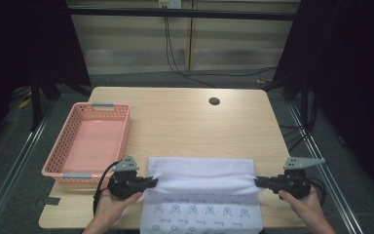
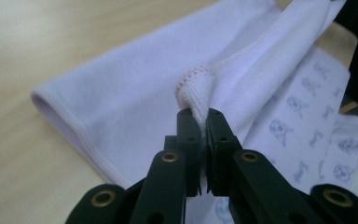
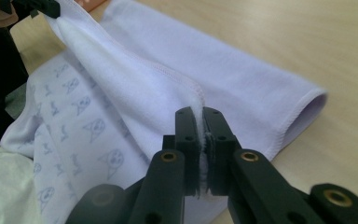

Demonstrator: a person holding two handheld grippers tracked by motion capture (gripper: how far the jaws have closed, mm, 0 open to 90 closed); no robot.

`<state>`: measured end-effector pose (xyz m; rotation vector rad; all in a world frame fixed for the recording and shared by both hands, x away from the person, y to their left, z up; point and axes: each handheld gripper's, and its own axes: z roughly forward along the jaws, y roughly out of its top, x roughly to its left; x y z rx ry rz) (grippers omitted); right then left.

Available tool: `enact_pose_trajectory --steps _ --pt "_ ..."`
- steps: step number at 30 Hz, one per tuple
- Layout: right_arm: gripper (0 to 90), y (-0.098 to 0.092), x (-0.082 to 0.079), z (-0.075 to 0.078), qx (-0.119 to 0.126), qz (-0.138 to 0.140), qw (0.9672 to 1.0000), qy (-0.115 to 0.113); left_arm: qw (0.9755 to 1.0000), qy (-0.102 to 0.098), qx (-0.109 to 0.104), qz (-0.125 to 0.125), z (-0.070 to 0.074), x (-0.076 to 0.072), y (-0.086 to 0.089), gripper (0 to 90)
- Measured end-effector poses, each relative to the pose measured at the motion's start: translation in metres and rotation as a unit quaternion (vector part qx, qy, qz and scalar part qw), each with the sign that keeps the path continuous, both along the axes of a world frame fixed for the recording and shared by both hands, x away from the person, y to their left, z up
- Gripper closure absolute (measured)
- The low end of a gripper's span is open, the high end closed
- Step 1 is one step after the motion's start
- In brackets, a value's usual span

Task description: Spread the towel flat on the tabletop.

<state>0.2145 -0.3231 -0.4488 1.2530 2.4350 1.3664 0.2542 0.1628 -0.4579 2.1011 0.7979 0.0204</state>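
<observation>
A white towel with small blue printed figures lies at the front of the wooden table, its far part doubled over into a fold. My left gripper is shut on the towel's left corner. At the other end my right gripper is shut on the right corner. Between the two, the held edge is stretched above the printed side. The printed side also lies beside the left jaws.
A pink plastic basket stands on the table's left side, close to my left hand. A round cable hole sits near the far edge. Dark curtains, floor rails and cables surround the table.
</observation>
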Motion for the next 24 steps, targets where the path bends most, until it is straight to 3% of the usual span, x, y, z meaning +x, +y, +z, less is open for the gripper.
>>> enact_pose_trajectory --steps 3,4,10,12,17,19,24 --pt "86.2 0.005 -0.004 -0.009 -0.018 0.007 0.9997 0.016 0.9999 0.008 0.008 -0.007 -0.008 -0.003 0.001 86.4" --pt "86.2 0.011 -0.005 -0.019 -0.037 0.012 0.9985 0.037 0.9996 0.023 0.013 -0.011 -0.016 -0.003 0.001 86.4" --pt "86.3 0.021 0.001 -0.040 -0.086 0.027 0.9926 0.081 0.9977 0.044 0.046 -0.023 -0.031 -0.004 -0.009 86.4" --pt "86.4 0.021 0.003 -0.041 -0.084 0.029 0.9924 0.085 0.9970 0.048 0.055 -0.026 -0.033 -0.001 -0.011 86.4" --pt "86.8 0.022 0.003 -0.041 -0.094 0.025 0.9920 0.081 0.9975 0.048 0.050 -0.014 -0.036 0.004 -0.013 86.9" --pt "87.0 0.022 0.006 -0.042 -0.089 0.021 0.9928 0.077 0.9972 0.052 0.052 -0.011 -0.035 0.010 -0.014 87.0" --pt "87.0 0.022 0.018 -0.042 -0.096 0.004 0.9931 0.067 0.9970 0.041 0.066 -0.004 -0.034 0.028 -0.021 87.2"
